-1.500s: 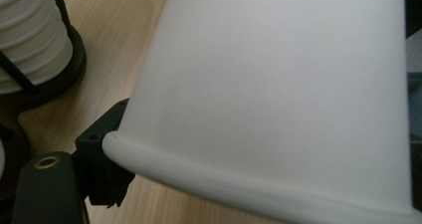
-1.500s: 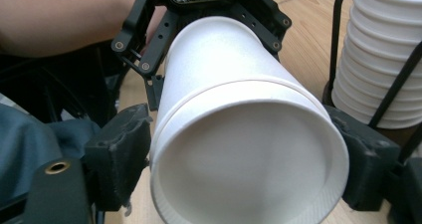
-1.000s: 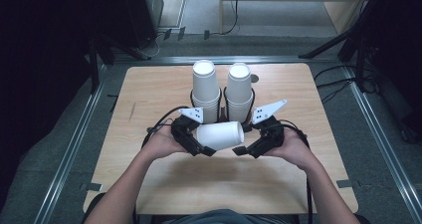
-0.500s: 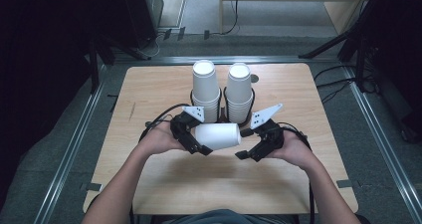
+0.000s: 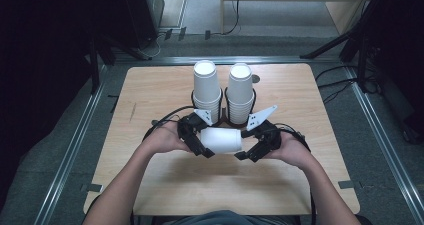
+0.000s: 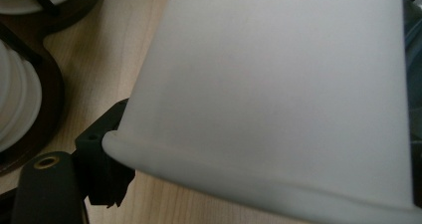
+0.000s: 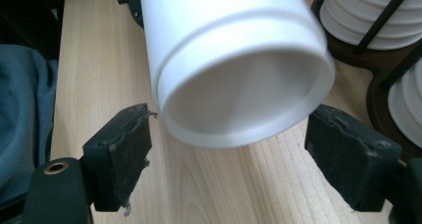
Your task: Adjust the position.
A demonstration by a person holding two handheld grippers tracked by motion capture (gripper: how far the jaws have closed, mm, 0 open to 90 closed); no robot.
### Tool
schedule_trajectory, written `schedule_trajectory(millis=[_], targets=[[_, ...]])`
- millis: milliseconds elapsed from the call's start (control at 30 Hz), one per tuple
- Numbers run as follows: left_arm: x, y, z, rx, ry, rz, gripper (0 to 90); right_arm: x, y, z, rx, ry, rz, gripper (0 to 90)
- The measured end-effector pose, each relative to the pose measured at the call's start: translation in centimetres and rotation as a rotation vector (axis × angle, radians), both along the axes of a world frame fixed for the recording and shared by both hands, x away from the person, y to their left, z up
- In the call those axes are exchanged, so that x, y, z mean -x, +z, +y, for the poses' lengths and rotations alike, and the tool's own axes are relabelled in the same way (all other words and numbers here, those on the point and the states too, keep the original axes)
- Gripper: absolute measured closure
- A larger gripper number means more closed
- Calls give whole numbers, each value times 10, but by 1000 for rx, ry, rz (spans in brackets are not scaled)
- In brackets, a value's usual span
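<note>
The cup [image 5: 222, 140] lies on its side in the air just in front of the two stacks [image 5: 206, 87] at the tabletop's middle; I judge I should keep it level while passing it across. My left gripper [image 5: 197, 141] pinches its rim end; my right gripper [image 7: 239, 154] is spread wide around the base end, touching nothing.

At the centre of the high view a paper cup [image 5: 221, 140] lies sideways between the left gripper [image 5: 196, 141] and the right gripper [image 5: 251, 146]. Just above it, two cup stacks [image 5: 206, 90] stand side by side on the table [image 5: 150, 90].
</note>
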State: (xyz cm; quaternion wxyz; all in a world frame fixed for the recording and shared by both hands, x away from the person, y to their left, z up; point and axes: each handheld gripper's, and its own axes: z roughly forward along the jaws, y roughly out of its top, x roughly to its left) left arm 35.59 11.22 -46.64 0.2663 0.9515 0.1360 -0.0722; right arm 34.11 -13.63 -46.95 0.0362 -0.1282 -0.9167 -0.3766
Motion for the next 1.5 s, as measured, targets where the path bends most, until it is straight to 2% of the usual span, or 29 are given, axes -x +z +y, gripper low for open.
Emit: schedule_trajectory(millis=[267,433,567,767,900,933,1000,1067,1100,1133,1267,1333,1367,1500], targets=[[3,-8,-12,-70,-12,2,129,1,-2,9,10,14,-15,185],[6,-7,-17,-77,-32,-7,128,2,-3,16,29,36,-37,185],[9,-9,-21,-92,-42,-7,126,3,-7,27,47,68,-16,204],[10,-11,-24,-108,-48,-9,122,5,-10,35,79,84,-20,218],[12,-9,-24,-114,-44,-10,107,7,-9,35,77,99,-47,227],[13,-8,-23,-108,-44,-33,102,7,-8,35,76,99,-43,226],[12,-6,-19,-57,-18,-45,82,7,-6,33,60,89,-57,223],[11,-5,-17,-40,-5,-45,67,7,-4,31,56,79,-57,224],[10,-4,-15,-17,3,-49,43,6,-3,29,49,75,-62,223],[10,0,-11,28,16,-53,31,5,-1,25,35,64,-70,223],[10,2,-8,57,50,-66,15,3,2,19,7,49,-71,223],[11,4,-5,72,48,-76,16,3,4,16,-10,37,-65,223],[11,4,-4,88,42,-66,16,2,6,13,-23,29,-66,223],[13,6,-1,141,47,-76,17,1,8,9,-36,19,-52,224]])
